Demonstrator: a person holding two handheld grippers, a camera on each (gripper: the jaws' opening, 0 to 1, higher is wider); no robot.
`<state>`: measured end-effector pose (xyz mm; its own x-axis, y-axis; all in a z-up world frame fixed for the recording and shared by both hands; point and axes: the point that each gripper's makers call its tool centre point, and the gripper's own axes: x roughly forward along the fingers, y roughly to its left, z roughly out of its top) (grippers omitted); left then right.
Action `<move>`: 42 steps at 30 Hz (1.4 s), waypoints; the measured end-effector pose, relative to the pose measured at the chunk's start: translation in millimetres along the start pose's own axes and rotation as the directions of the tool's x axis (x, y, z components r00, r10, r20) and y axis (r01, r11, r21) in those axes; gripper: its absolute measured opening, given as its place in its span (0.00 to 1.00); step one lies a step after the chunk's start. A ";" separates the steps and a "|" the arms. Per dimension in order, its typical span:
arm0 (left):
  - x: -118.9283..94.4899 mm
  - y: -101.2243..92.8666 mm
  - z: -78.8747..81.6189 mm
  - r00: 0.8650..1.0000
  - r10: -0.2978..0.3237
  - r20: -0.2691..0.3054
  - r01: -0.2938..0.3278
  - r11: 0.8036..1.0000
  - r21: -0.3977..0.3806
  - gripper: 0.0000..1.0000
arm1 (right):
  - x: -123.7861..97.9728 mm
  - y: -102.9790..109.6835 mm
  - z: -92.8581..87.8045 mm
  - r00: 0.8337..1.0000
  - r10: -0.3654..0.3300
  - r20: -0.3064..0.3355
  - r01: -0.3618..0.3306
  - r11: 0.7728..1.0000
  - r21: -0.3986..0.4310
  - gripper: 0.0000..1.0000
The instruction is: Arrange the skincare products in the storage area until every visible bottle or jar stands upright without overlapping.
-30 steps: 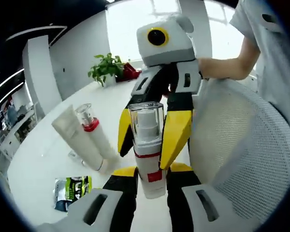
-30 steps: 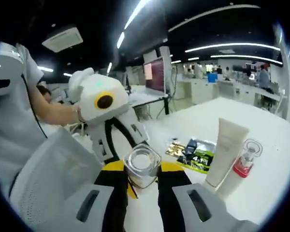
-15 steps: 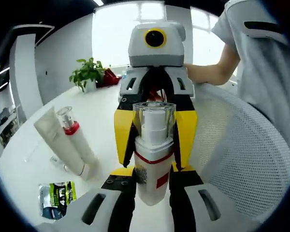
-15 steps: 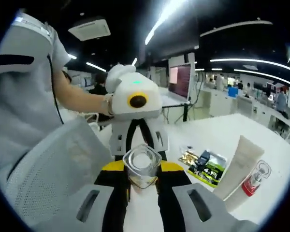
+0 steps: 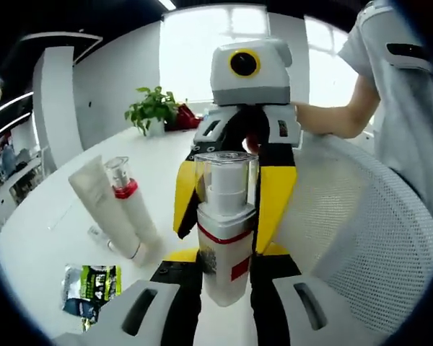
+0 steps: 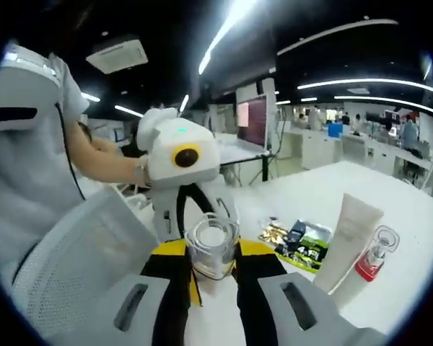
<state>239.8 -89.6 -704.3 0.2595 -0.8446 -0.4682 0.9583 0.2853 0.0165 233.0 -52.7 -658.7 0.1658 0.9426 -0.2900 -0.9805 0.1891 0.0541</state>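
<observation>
Pump bottle (image 5: 225,238) upright above table (image 5: 50,238), clamped between left gripper (image 5: 224,288) and right gripper (image 6: 213,285). Not yet placed. Red-collared bottle (image 5: 130,216) and tube (image 5: 94,198) leaning together; uprighting outstanding.

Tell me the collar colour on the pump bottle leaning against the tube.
Red collar on the pump bottle; clearest in the left gripper view.

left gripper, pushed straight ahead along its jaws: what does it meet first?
The left gripper already has the white pump bottle with the clear square cap between its jaws. Straight beyond comes the right gripper, gripping the same bottle from the far side; its depth is unclear.
</observation>
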 end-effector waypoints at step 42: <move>17.0 4.8 1.6 0.996 0.085 0.004 -0.085 0.996 0.041 0.27 | -6.1 -21.3 3.3 0.996 -0.090 0.016 0.089 0.995 0.039 0.19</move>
<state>248.9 -103.3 -710.8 0.3407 -0.8191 -0.4616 0.9367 0.3377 0.0921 253.2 -61.5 -654.9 0.2545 0.9261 -0.2786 -0.9570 0.2826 0.0649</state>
